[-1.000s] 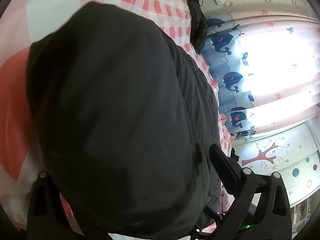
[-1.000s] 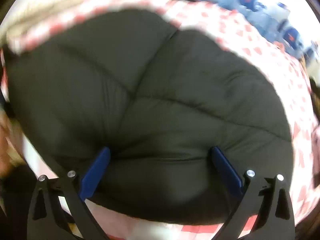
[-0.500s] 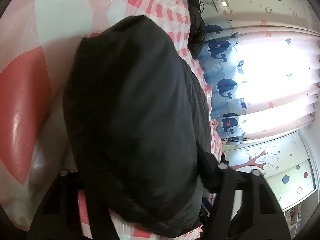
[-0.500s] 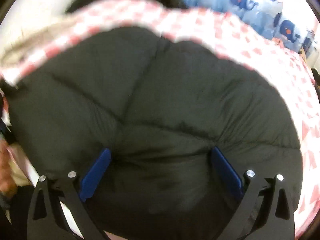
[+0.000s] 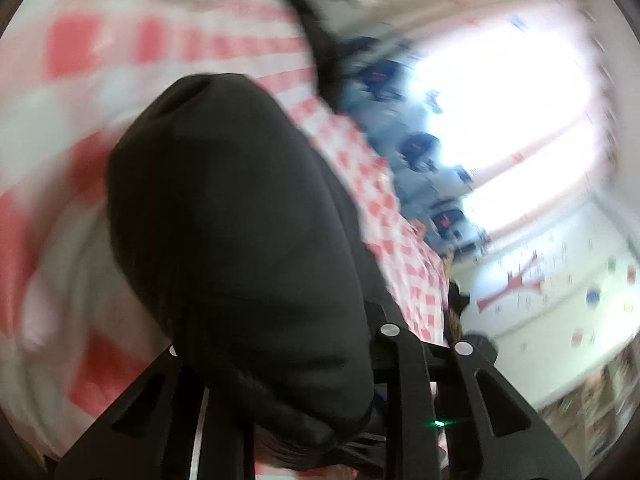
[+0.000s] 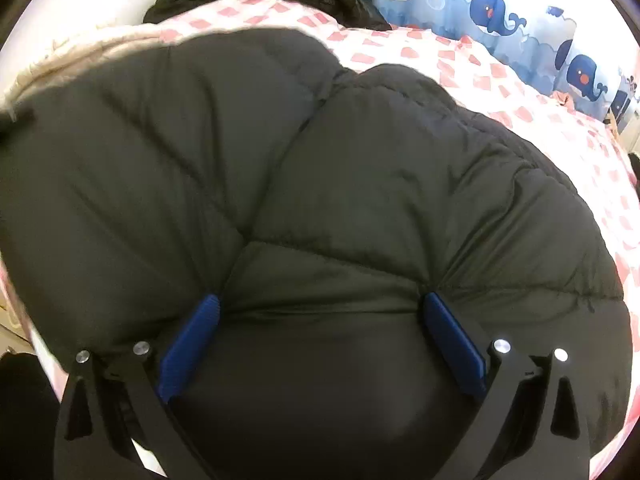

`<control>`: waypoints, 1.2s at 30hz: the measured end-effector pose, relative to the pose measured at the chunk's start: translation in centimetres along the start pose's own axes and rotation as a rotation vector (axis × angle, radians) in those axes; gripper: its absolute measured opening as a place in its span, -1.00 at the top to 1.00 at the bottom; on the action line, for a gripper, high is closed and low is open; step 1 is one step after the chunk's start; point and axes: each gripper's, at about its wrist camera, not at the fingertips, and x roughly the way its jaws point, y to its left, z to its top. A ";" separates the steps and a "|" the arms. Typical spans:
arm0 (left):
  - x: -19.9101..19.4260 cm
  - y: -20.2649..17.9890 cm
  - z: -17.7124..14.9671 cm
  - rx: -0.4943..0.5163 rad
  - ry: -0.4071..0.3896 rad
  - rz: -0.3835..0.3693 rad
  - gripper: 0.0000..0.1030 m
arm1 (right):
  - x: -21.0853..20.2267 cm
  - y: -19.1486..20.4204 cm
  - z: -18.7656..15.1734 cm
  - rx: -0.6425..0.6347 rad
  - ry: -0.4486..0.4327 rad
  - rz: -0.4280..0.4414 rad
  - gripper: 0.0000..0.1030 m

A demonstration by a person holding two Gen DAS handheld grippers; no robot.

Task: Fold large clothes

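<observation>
Left hand-held gripper closing on black puffer jacket over checked sheet.

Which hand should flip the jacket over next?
Left. The left gripper has just been closing and now pinches an end of the jacket, so it could probably carry it over. The right gripper rests open on the jacket's top.

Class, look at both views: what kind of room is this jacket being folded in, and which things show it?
Probably a child's bedroom. The black jacket lies on a bed's red-and-white checked cover, beside a whale-print curtain, with a tree picture on the wall.
</observation>
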 end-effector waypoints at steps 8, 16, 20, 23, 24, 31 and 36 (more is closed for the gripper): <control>3.5 -15.7 -5.1 0.536 0.098 -0.020 0.64 | -2.8 -4.0 0.2 0.098 0.012 0.180 -0.89; 15.2 -24.0 -16.6 0.994 0.361 0.026 0.64 | -6.6 -24.6 -8.5 0.836 -0.207 0.851 -0.89; 20.8 -23.9 -21.7 1.109 0.480 0.083 0.60 | -9.0 -31.3 -11.4 0.943 -0.322 0.795 -0.89; 22.0 -24.2 -24.1 1.194 0.485 0.116 0.46 | -13.0 -34.0 -10.1 0.878 -0.408 0.685 -0.89; 22.1 -24.3 -24.5 1.217 0.482 0.128 0.34 | -14.4 -34.3 -8.6 0.813 -0.414 0.626 -0.89; 18.8 -25.5 -28.5 1.433 0.481 0.177 -0.15 | -14.1 -26.3 1.5 0.339 -0.188 0.270 -0.89; 12.5 -24.8 -24.2 1.296 0.514 0.020 -0.15 | -7.5 -26.2 1.2 0.272 0.006 0.043 -0.89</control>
